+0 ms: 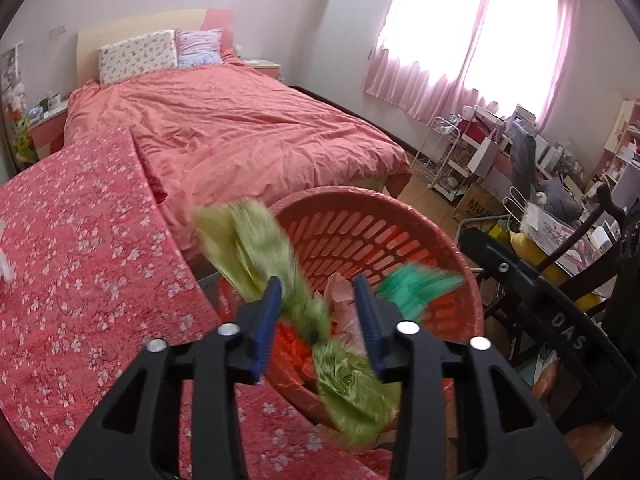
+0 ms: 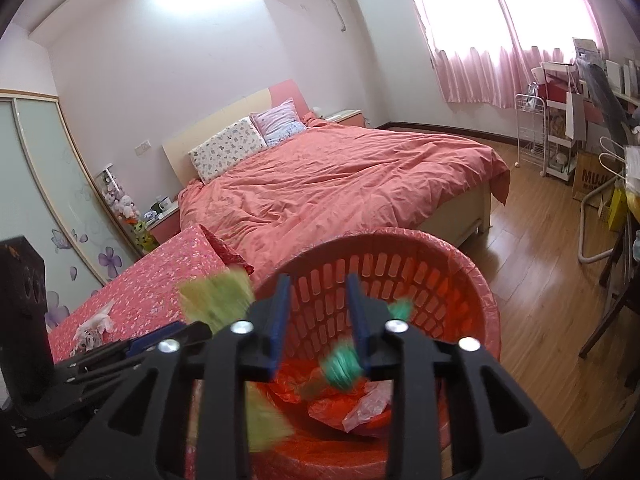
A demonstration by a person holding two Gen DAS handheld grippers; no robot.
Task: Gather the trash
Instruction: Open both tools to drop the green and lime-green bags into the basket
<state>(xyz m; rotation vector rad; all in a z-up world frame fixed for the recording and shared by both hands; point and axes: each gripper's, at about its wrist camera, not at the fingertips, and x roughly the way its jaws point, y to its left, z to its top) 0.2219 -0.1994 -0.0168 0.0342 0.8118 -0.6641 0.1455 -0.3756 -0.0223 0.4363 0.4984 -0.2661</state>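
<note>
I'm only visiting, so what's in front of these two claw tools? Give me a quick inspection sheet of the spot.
Surface: floral red cloth.
Job's things: red basket holding crumpled bags; yellow-green bag and teal bag, both blurred, over it.
Clutter: white scrap on the cloth.
Grippers: left gripper open around the yellow-green bag; right gripper open, teal bag beside one finger.
Cables: nothing seen.
Surroundings: bed, pink curtains, crowded shelves.
</note>
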